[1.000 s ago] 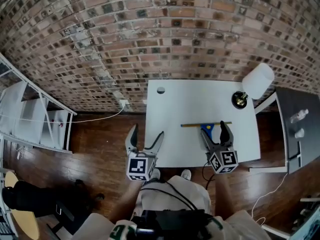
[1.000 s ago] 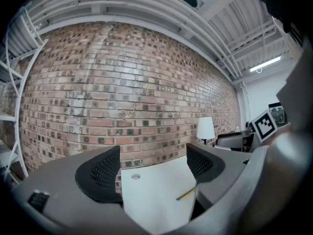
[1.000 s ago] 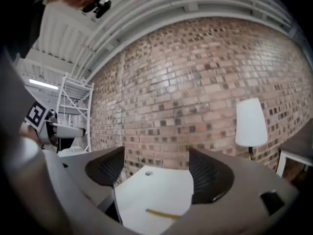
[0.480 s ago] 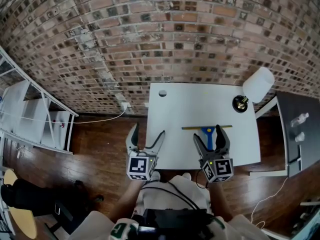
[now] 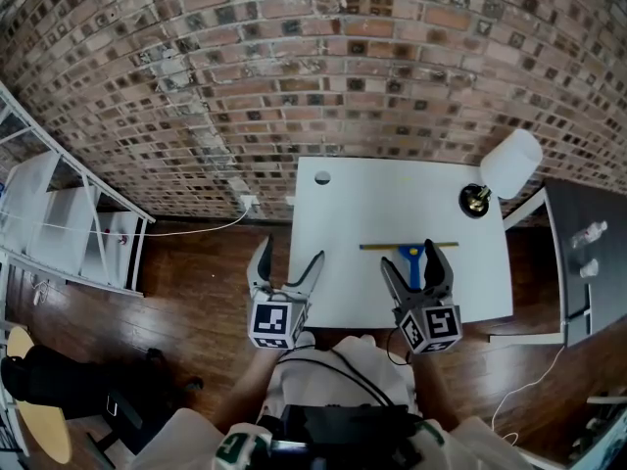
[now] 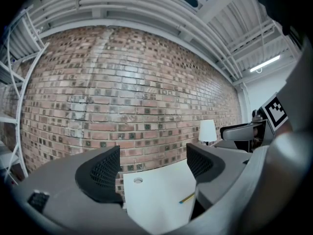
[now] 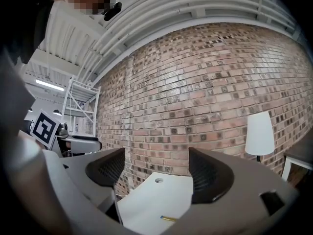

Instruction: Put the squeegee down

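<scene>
- Squeegee (image 5: 387, 247) lies flat on the white table (image 5: 362, 204). Its yellowish blade bar runs left-right across the table's middle, and the blue handle (image 5: 411, 260) points toward the near edge.
- Right gripper (image 5: 409, 257): 2 jaws spread wide and holding nothing. In the head view the blue handle shows in the gap between them; contact cannot be judged there.
- Right gripper view: the right gripper (image 7: 155, 168) has only table and brick wall (image 7: 195, 97) between its pads, with 1 end of the blade bar (image 7: 168, 219) low in frame.
- Left gripper (image 5: 287, 262): jaws also apart and empty, held beside the table's left edge over the wood floor (image 5: 206, 272).
- Left gripper view confirms the left gripper (image 6: 152, 163) is open, with the table surface and a blade tip (image 6: 187, 198) beyond it.
- Lamp (image 5: 511, 162) with a white shade stands at the far right corner of the table, well apart from the squeegee.
- 1 round hole (image 5: 322, 177) is near the table's far left corner.
</scene>
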A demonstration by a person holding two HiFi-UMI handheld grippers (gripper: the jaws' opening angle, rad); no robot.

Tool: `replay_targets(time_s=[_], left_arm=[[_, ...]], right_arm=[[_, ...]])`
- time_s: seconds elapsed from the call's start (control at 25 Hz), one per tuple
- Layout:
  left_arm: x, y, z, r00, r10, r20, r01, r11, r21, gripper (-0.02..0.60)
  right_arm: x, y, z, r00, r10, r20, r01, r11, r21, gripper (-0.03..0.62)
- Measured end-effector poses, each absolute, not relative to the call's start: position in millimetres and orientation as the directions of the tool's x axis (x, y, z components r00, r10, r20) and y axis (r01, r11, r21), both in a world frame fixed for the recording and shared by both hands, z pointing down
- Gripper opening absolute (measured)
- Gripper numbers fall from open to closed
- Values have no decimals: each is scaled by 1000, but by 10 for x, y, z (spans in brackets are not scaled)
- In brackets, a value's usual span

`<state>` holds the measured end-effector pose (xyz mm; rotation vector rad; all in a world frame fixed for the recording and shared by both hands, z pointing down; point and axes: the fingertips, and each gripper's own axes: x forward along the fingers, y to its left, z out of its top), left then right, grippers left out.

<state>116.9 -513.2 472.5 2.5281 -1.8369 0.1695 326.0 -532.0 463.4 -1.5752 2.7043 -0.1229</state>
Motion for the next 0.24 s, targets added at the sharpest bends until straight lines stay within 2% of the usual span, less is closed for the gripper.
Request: replay_targets(time_s=[0.24], left_arm=[[1201,-5144,4737,321,-941,105,-943,-327,-52,403]], right_arm=[[3229,-5305,4567,-507,-862,19,-860,504,-76,437]])
